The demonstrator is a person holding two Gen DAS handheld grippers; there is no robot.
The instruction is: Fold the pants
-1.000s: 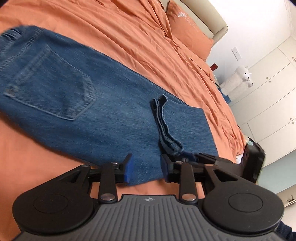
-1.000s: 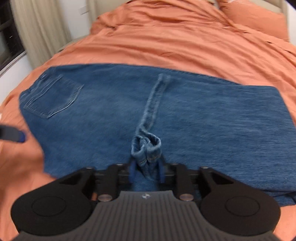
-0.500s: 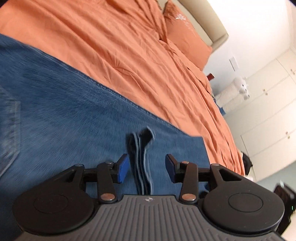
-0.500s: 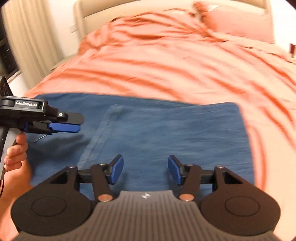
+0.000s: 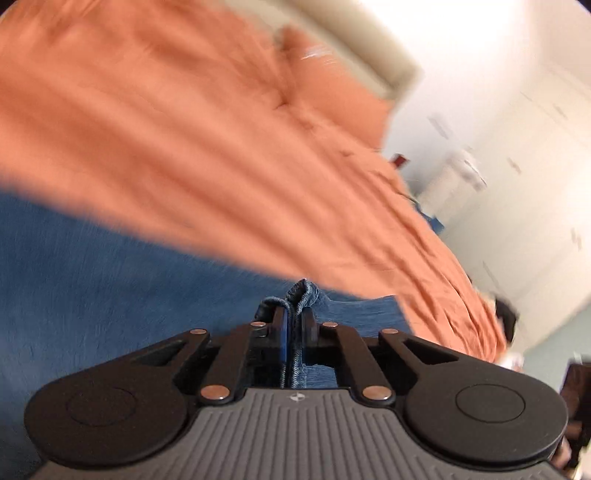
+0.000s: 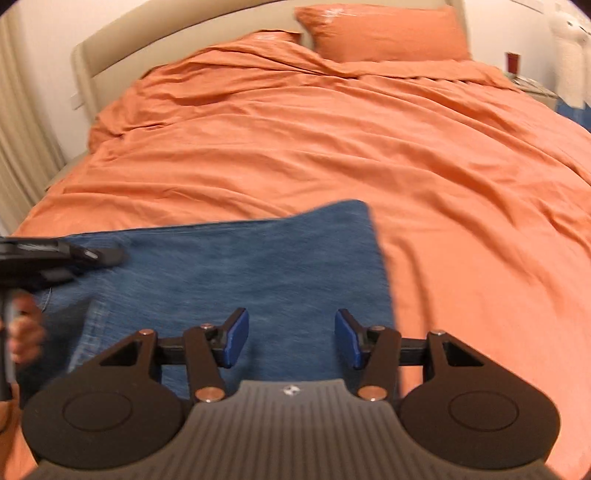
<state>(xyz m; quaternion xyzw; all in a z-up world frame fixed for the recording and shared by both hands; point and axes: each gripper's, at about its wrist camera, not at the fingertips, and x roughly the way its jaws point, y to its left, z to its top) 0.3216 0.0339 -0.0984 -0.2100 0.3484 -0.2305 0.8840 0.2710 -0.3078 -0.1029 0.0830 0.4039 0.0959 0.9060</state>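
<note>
A wide bed covered in a rumpled orange cotton sheet (image 6: 332, 147) fills the space ahead of both tongs, with a beige padded headboard (image 6: 166, 33) and a rectangular orange pillow (image 6: 384, 33) at its far end. The folded blue denim pants (image 6: 258, 266) lie flat on the sheet directly under and ahead of the right tongs (image 6: 291, 338), their far corner reaching out just beyond the tips and their right edge running just past the right pad. The right tongs stand released, nothing between the blue pads, after easing slightly inward. To their left, the left tongs (image 5: 293, 325) have just clenched on a bunched fold of the denim, which pokes up beyond the tips. A hand (image 6: 26, 332) grips their handle.
</note>
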